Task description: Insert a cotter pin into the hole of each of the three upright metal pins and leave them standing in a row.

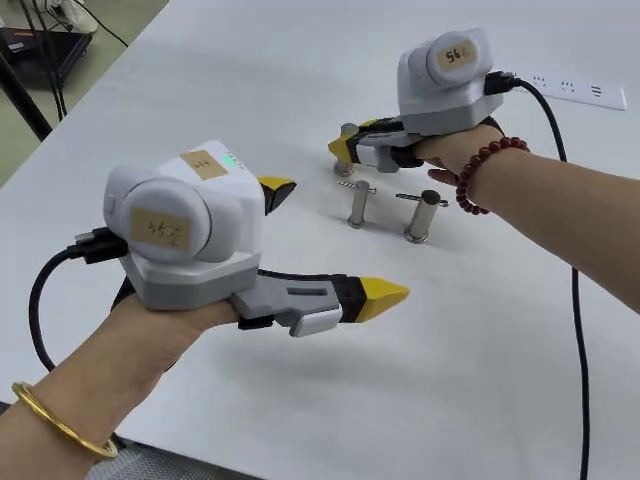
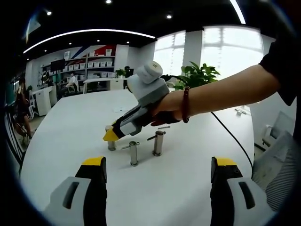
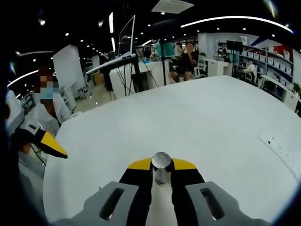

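Workbench (image 1: 480,380) white, office (image 2: 84,70) beyond; right gripper (image 1: 342,150) clamps metal pin (image 3: 161,163), left gripper (image 2: 158,162) wide open.

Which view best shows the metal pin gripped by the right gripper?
The right gripper view: the pin stands clamped between the fingers, its top clear. The head view and left gripper view show it partly hidden behind those fingers.

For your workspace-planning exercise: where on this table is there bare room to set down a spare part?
Free: the table between the left gripper and the cable, and the far-left stretch. Crowded: around the metal pins, where the right gripper grips one.
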Available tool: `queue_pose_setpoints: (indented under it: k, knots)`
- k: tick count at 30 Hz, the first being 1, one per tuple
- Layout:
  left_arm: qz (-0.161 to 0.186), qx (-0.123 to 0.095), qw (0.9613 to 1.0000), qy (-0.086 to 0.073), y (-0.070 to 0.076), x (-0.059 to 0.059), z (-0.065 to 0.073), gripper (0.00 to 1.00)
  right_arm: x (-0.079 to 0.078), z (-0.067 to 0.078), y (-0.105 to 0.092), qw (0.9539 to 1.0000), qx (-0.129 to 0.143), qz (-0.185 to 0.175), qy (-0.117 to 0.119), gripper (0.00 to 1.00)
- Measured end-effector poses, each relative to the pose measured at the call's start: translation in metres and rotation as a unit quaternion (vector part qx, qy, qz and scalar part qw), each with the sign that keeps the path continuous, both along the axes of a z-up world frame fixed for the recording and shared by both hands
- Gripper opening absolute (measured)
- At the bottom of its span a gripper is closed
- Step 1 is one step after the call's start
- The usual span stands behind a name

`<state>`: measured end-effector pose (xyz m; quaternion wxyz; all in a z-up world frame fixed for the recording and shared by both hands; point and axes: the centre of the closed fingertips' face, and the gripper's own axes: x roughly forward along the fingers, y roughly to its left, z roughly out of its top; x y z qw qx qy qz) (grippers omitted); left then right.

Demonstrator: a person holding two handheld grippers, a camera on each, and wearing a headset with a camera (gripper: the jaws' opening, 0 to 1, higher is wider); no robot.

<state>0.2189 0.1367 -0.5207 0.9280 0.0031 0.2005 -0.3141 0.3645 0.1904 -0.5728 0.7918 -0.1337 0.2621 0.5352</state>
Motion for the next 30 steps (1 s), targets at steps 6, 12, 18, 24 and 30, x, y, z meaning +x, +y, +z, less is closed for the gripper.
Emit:
queue_pose_setpoints:
  k: [6,12,18,24,30]
  knots:
    - [0.001,0.000,1.0000,0.001,0.001,0.000,0.000,0.91,-0.001,0.003,-0.003,0.9999,0.007,-0.004,0.007,0.09]
    - [0.002,0.000,1.0000,0.001,0.002,0.000,0.000,0.91,-0.001,0.002,-0.006,1.0000,-0.003,0.004,-0.001,0.09]
    - [0.001,0.000,1.0000,-0.001,0.001,0.000,0.001,0.91,0.005,0.001,-0.016,0.9999,-0.011,0.002,-0.004,0.08]
    - [-0.002,0.001,1.0000,-0.002,0.000,0.000,0.001,0.91,0.012,-0.001,-0.033,0.9996,-0.023,-0.002,-0.014,0.08]
    - [-0.007,0.001,1.0000,-0.002,-0.002,-0.001,0.001,0.91,0.015,0.000,-0.051,0.9995,-0.025,-0.013,-0.017,0.08]
